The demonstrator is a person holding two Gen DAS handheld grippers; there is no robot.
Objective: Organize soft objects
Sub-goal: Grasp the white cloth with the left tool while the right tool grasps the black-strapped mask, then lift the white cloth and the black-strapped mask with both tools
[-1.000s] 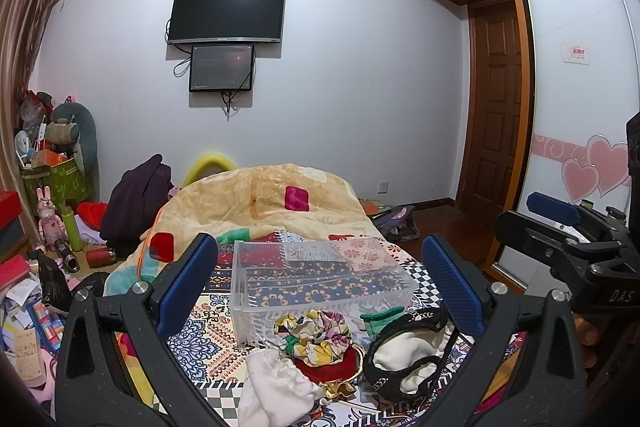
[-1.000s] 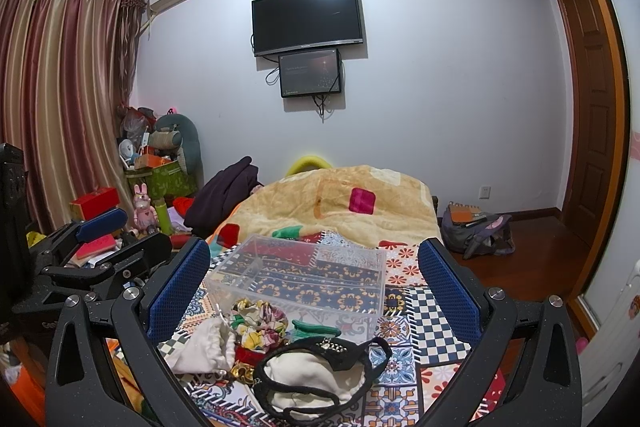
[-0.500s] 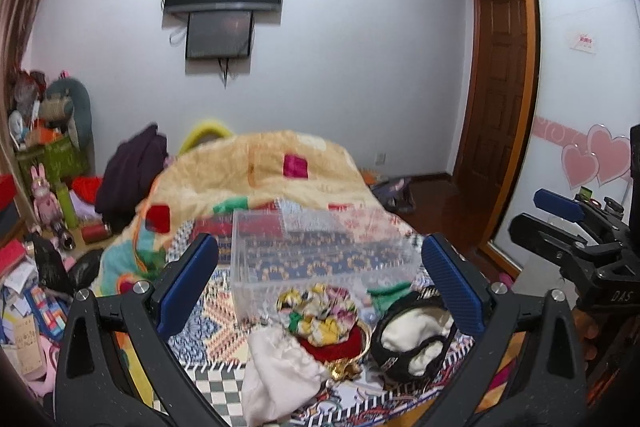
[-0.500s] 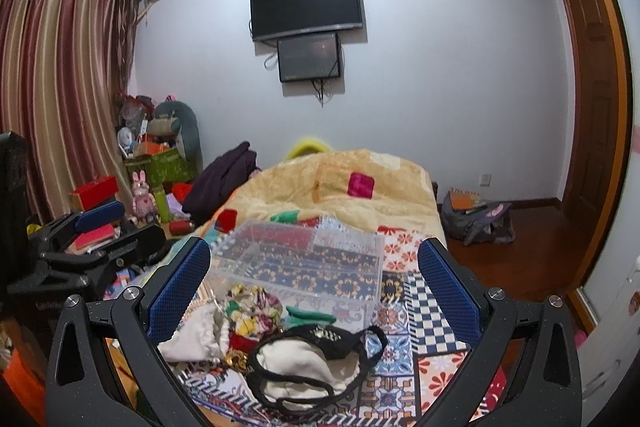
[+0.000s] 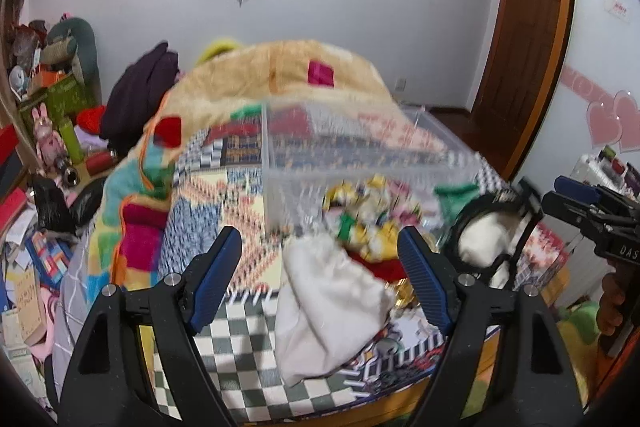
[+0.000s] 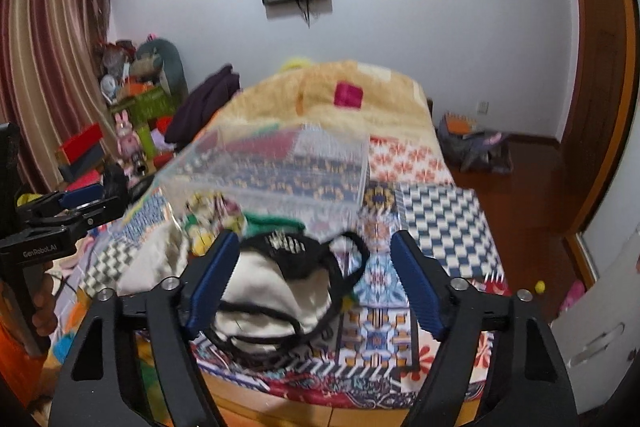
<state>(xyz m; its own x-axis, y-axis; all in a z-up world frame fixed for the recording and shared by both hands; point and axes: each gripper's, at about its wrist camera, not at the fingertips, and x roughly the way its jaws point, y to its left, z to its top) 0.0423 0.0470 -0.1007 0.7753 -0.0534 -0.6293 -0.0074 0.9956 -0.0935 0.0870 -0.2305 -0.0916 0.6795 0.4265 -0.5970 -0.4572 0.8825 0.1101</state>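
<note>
A clear plastic box (image 5: pixel 360 163) stands on the patterned bed cover; it also shows in the right wrist view (image 6: pixel 276 167). In front of it lie a white cloth (image 5: pixel 328 303), a yellow flowered scrunchie (image 5: pixel 364 215), a red item (image 5: pixel 380 267), a green piece (image 5: pixel 456 195) and a white cap with black straps (image 5: pixel 484 243). My left gripper (image 5: pixel 320 279) is open above the white cloth. My right gripper (image 6: pixel 312 279) is open above the white cap with black straps (image 6: pixel 272 303). The right gripper shows at the right edge of the left wrist view (image 5: pixel 592 211).
A beige quilt (image 5: pixel 280 79) covers the far half of the bed. A dark garment (image 5: pixel 140 95) and cluttered boxes and toys (image 5: pixel 48 131) are at the left. A bag (image 6: pixel 472 147) lies on the wooden floor at the right. The bed's front edge (image 6: pixel 320 399) is close below me.
Both grippers have tipped down and moved closer to the pile of soft things at the bed's front. The jaws stay open. The view is blurred by the motion.
</note>
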